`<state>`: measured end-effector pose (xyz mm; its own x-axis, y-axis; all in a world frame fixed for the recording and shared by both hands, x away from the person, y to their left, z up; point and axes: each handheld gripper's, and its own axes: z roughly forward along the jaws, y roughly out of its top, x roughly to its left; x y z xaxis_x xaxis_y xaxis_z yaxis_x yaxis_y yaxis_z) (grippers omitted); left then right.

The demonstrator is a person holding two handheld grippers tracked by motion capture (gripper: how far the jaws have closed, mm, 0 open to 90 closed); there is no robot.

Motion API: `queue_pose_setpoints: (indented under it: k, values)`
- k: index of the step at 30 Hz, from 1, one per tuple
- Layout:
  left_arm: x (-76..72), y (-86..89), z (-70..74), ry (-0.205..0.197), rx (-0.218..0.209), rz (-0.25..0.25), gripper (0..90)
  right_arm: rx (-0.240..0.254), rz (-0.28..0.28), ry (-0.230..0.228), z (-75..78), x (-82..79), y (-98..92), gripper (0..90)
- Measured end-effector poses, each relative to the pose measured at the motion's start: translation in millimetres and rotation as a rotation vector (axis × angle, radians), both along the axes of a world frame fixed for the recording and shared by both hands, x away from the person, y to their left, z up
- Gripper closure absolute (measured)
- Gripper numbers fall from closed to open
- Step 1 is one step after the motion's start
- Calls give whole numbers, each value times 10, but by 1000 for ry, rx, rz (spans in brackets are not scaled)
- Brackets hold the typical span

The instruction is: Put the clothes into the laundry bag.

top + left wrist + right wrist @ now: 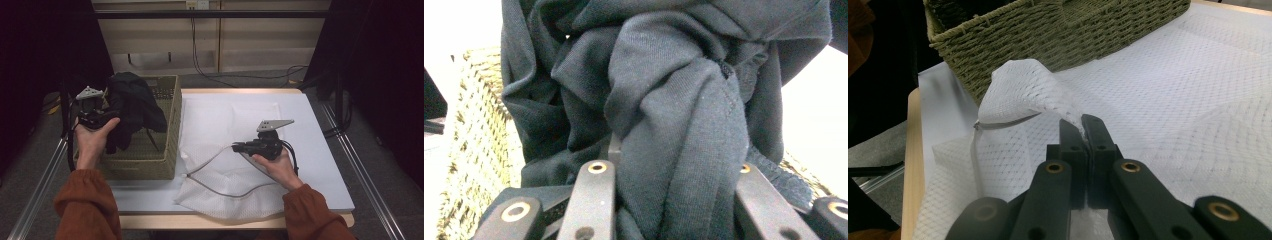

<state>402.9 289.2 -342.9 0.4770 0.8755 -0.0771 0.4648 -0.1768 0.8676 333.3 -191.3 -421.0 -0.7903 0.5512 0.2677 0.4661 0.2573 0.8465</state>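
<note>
Left gripper (95, 112) raised over the basket (170, 125), palm up, jaws clamped on a dark garment (674, 125) probably hanging partly into the basket, right gripper (1082, 131) low and level over the table (310, 145), jaws pinched tight on the mesh bag (1023, 90) edge, lifting it

The woven basket (169, 131) is walling off the table's left side, its opening choked by a hanging black garment (131, 107). The white mesh bag (220, 192) is covering the middle; bare white tabletop (315, 145) is lying open at right.
</note>
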Motion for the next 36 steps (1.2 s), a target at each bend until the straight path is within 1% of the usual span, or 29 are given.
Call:
queue_pose_setpoints:
  k: [2,4,6,8,10,13,15,17,22,25,27,30,33,35,36]
  values:
    - [-31,-32,9,-25,-16,-13,706,-1,-1,-1,-2,2,1,886]
    - [-43,-41,17,-44,-38,-13,705,1,-5,-5,-2,0,-2,886]
    - [-46,-34,33,-44,-31,-8,705,1,-1,-10,3,-7,-3,886]
    - [-52,-16,50,-50,-44,-6,705,4,-3,-10,8,-8,-8,886]
    - [-64,-5,72,-63,-46,-5,705,5,0,-8,7,-4,-15,886]
    - [-84,13,115,-78,-63,-8,705,6,-4,-8,9,-2,-22,886]
    - [-103,17,140,-89,-55,-8,705,6,-4,-8,11,-3,-23,886]
    - [-126,27,169,-100,-65,-8,705,6,-4,-8,10,-3,-23,886]
    - [-172,53,240,-129,-71,-11,705,9,-5,-10,19,-4,-26,886]
    - [-210,72,289,-150,-94,-13,704,9,-4,-11,21,-5,-32,886]
    - [-238,90,315,-161,-87,-17,704,10,-4,-11,26,-7,-37,886]
    - [-290,84,333,-177,-91,-20,704,10,-5,-13,31,-6,-41,886]
    - [-357,57,335,-188,-90,-36,704,9,-3,-12,27,-9,-36,886]
    - [-394,33,329,-199,-101,-44,704,10,-2,-10,26,-7,-38,886]
    - [-412,25,329,-205,-101,-38,704,11,-3,-9,26,-6,-39,886]
